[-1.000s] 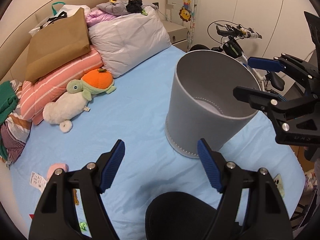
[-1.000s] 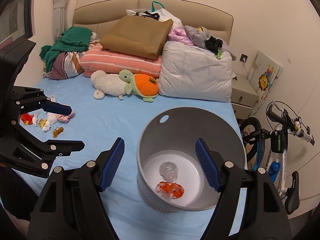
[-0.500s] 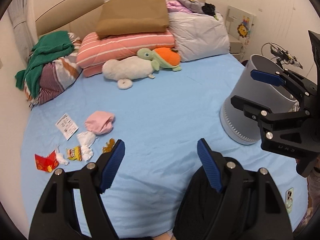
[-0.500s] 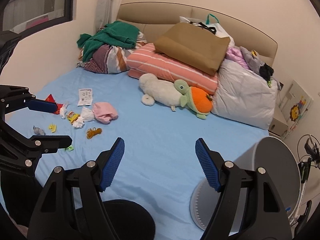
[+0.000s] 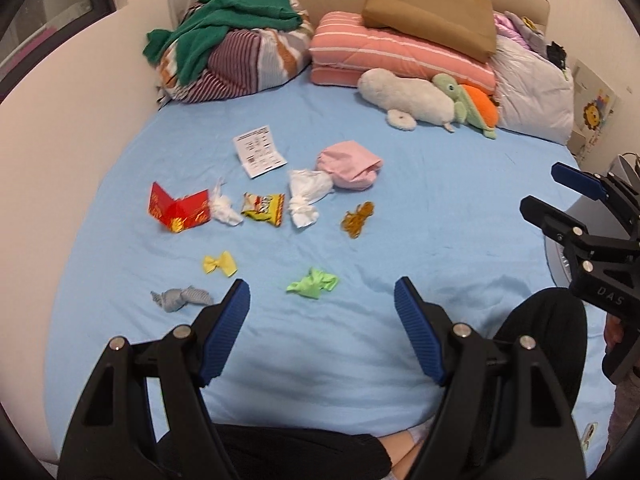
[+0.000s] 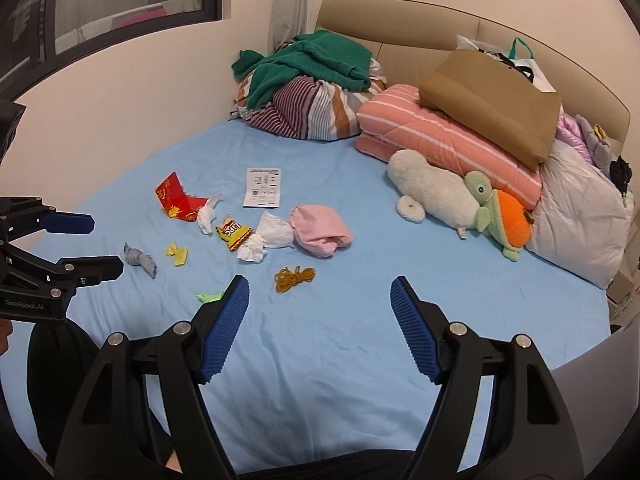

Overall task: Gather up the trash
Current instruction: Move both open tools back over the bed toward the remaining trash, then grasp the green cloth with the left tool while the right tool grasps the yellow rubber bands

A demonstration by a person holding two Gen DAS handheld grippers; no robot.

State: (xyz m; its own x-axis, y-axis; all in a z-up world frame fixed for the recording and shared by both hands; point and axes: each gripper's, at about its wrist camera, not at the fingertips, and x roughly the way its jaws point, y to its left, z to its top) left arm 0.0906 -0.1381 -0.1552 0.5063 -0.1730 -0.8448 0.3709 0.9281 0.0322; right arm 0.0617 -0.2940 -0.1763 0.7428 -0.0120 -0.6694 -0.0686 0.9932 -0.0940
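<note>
While both tools hang over the near edge of the blue bed sheet (image 5: 420, 208), the left gripper (image 5: 322, 334) stands released, blue pads wide apart with nothing between them, and the right gripper (image 6: 318, 328) is the same, spread and empty. The trash lies scattered left of centre on the sheet. Nearest in the left wrist view sits a crumpled green wrapper (image 5: 314, 283), long axis running left to right, just beyond the gripper's fingertips. To its left lie a yellow bow-shaped wrapper (image 5: 219, 264), also lying across, and a grey twisted wrapper (image 5: 180, 298), long axis left to right, close beside the left finger. Farther off there's a red folded card (image 5: 180, 208) standing open like a tent, a white tissue wad (image 5: 225, 207) touching it, and a yellow snack packet (image 5: 264, 209) lying across. Then comes a white knotted bag (image 5: 306, 196), its long axis running near to far, touching a pink cloth bundle (image 5: 349, 164). A tangle of brown rubber bands (image 5: 357, 219) lies right of those, and a printed paper slip (image 5: 259, 151) lies flat beyond, tilted. The grey bin (image 5: 576, 236) shows at the far right of the left view, behind the right gripper; only its rim (image 6: 592, 364) peeks in at the lower right of the other view. A plush toy (image 6: 460, 200) rests against the striped pillows at the far side.
</note>
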